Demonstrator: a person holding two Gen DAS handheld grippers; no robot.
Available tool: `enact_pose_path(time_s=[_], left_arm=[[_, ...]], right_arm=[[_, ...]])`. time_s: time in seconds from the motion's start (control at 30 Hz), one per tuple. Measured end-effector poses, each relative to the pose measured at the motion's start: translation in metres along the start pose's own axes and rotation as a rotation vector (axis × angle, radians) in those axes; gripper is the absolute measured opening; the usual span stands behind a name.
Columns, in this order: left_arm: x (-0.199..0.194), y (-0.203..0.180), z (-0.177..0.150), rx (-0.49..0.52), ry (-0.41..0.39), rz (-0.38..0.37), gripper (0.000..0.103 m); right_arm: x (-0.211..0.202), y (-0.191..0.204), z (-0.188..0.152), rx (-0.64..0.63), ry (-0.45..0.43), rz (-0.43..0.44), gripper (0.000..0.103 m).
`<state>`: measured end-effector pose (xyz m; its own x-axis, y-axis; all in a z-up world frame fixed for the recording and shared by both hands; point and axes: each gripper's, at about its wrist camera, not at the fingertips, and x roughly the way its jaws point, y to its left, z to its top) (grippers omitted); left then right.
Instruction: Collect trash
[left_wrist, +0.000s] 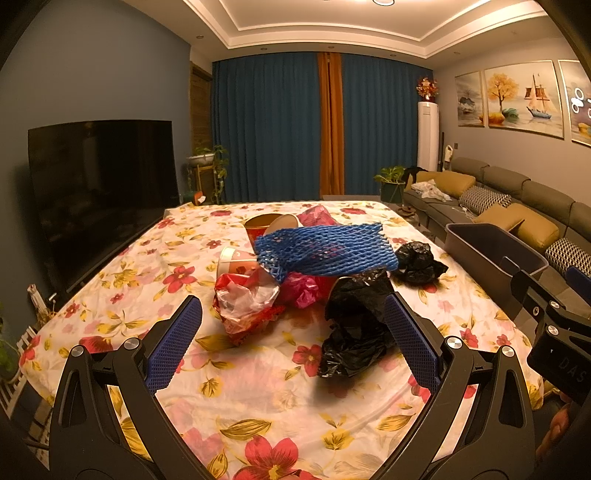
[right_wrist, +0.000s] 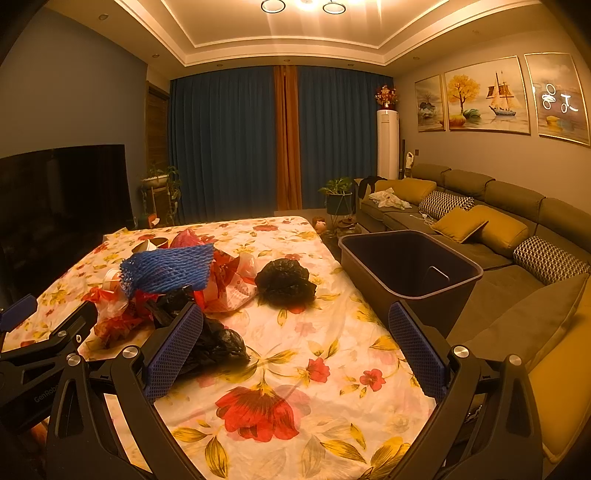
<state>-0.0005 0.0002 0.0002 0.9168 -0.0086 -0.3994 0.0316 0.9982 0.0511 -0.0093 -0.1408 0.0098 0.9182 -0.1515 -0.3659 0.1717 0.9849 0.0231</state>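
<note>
We see the trash heaped mid-table: a blue net (left_wrist: 325, 249) draped over paper cups (left_wrist: 271, 223), red wrappers (left_wrist: 245, 302) and pink plastic (left_wrist: 303, 291), with one black bag (left_wrist: 354, 325) at the near edge of the pile and a second black bag (left_wrist: 417, 260) apart to the right. Our left gripper (left_wrist: 293, 332) hangs released, jaws wide, just short of the pile; its right finger (left_wrist: 410, 339) overlaps the near black bag, though we cannot tell whether they touch. Our right gripper (right_wrist: 295, 341) is also spread wide over bare cloth, its left finger (right_wrist: 173, 350) in front of that same bag (right_wrist: 218, 345). A dark bin (right_wrist: 410, 273) stands at the table's right edge, beyond the right finger. The floral cloth (right_wrist: 280, 369) covers the whole table; a TV (left_wrist: 103, 188) stands left, blue curtains (left_wrist: 266, 125) behind, a sofa (right_wrist: 480, 229) right. The net hides much of the pile beneath it, and the bin's inside is too dark to read.
</note>
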Motion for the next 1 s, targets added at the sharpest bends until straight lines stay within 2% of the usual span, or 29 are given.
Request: enact_pose_path(time_s=[0.27, 0.57, 0.9, 1.0], left_arm=[[0.002, -0.009, 0.003, -0.004, 0.0, -0.001, 0.097], [0.011, 0.0, -0.006, -0.01, 0.002, -0.003, 0.097], [0.024, 0.03, -0.012, -0.05, -0.014, 0.027, 0.096], [0.029, 0.042, -0.012, -0.07, -0.016, 0.039, 0.096]], right_arm=[[0.002, 0.0, 0.0, -0.001, -0.001, 0.0, 0.098], [0.01, 0.006, -0.003, -0.004, -0.001, 0.016, 0.098], [0.041, 0.033, -0.016, -0.044, 0.03, 0.102, 0.098], [0.051, 0.047, -0.02, -0.069, 0.038, 0.136, 0.092]])
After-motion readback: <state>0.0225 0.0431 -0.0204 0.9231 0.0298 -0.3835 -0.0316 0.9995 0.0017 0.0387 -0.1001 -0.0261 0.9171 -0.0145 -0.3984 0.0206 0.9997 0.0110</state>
